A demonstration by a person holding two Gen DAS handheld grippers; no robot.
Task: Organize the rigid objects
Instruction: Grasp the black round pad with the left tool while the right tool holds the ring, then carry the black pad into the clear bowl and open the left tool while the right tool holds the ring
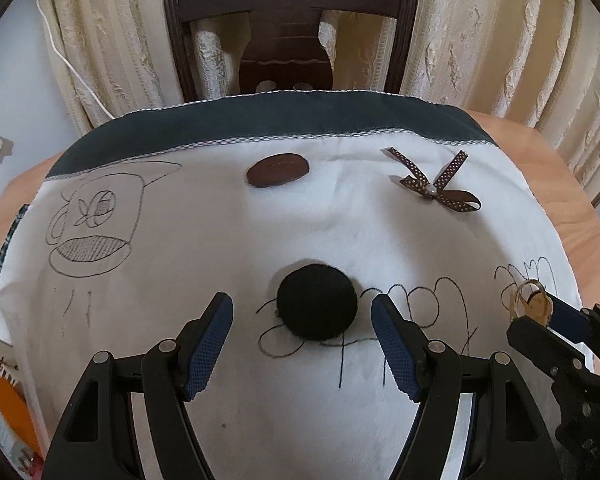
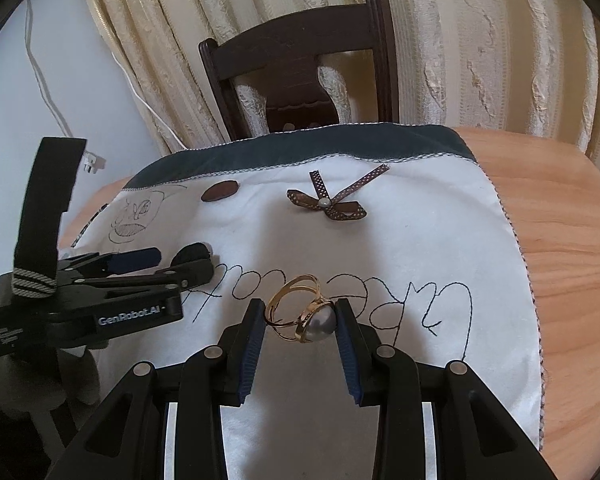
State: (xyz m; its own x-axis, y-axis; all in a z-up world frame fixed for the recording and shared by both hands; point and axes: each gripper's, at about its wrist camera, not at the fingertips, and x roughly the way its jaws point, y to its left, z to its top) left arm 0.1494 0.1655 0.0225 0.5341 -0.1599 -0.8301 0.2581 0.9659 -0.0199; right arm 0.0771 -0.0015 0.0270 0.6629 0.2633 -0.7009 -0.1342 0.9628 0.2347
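In the left wrist view a black fuzzy round ball (image 1: 317,305) lies on the white embroidered cloth (image 1: 220,240). My left gripper (image 1: 302,303) is open around the ball, one finger on each side, neither touching. In the right wrist view a gold ring with a grey pearl (image 2: 302,316) sits between the blue pads of my right gripper (image 2: 299,309), which is shut on it: band against the left pad, pearl against the right. The left view shows the ring (image 1: 530,304) at the right gripper's tip. The left gripper (image 2: 180,260) stands to the left in the right view.
A brown bean-shaped patch (image 1: 278,170) and a dotted brown ribbon bow (image 1: 434,184) lie farther back on the cloth. Bare wooden table (image 2: 560,240) shows to the right. A dark chair (image 1: 288,32) and curtains stand behind. Orange packaging (image 1: 8,400) sits at the left edge.
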